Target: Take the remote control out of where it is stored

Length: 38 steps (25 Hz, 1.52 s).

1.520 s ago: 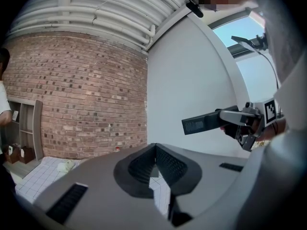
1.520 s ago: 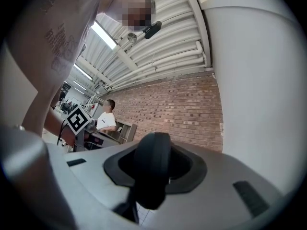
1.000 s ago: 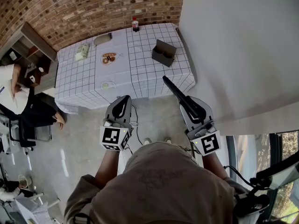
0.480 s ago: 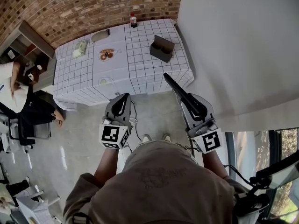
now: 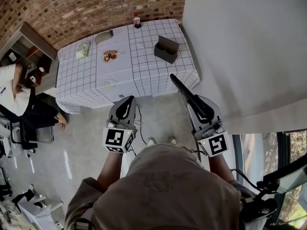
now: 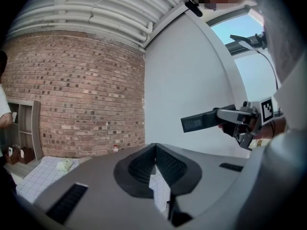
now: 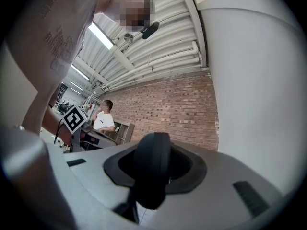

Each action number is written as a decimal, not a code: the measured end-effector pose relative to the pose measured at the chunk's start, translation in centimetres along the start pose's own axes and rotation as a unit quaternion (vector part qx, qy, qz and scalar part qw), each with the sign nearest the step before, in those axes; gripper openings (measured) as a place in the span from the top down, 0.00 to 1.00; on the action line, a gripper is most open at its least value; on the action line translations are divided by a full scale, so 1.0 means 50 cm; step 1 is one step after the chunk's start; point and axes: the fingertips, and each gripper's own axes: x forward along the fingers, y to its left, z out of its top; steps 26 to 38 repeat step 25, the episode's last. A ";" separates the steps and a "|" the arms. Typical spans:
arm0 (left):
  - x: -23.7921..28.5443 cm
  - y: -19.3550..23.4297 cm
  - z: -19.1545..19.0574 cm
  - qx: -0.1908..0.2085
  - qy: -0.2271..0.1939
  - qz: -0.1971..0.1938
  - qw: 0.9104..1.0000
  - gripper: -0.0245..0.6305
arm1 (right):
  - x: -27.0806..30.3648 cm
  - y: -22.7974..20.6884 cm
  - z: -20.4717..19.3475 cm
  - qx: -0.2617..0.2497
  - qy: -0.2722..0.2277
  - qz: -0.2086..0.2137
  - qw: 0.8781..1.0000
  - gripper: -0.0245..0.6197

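In the head view the black remote control [image 5: 183, 92] sticks out forward from my right gripper [image 5: 199, 111], which is shut on its near end, over the concrete floor in front of the table. From the right gripper view the remote [image 7: 152, 169] shows end-on between the jaws. My left gripper [image 5: 126, 103] hangs level beside it, shut and holding nothing; its pads [image 6: 165, 164] meet at the tip. The left gripper view shows the remote [image 6: 200, 122] held in the air by the right gripper [image 6: 225, 121]. A dark open box [image 5: 166, 49] stands on the white grid-cloth table [image 5: 144, 75].
On the table are a small bottle [image 5: 136, 20], a plate of food [image 5: 109, 56], a green bundle [image 5: 84, 49] and a small dish [image 5: 109, 84]. A white wall [image 5: 240, 47] stands to the right, brick wall behind. A seated person [image 5: 14, 92] and shelves are at the left.
The table has slid slightly up in the head view. The right gripper and remote sit a little lower and further right. Both grippers keep the same state.
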 end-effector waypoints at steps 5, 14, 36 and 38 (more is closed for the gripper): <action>0.000 0.003 0.000 0.000 -0.001 0.001 1.000 0.94 | 0.006 0.003 -0.001 -0.002 0.000 0.004 1.000 0.78; 0.003 0.005 -0.004 0.000 0.000 0.002 1.000 0.94 | 0.015 0.003 -0.005 -0.003 -0.002 0.008 1.000 0.78; 0.006 0.012 -0.006 0.000 0.001 0.001 1.000 0.95 | 0.028 0.021 -0.015 0.001 0.002 0.020 1.000 0.78; 0.006 0.012 -0.006 0.000 0.001 0.001 1.000 0.95 | 0.028 0.021 -0.015 0.001 0.002 0.020 1.000 0.78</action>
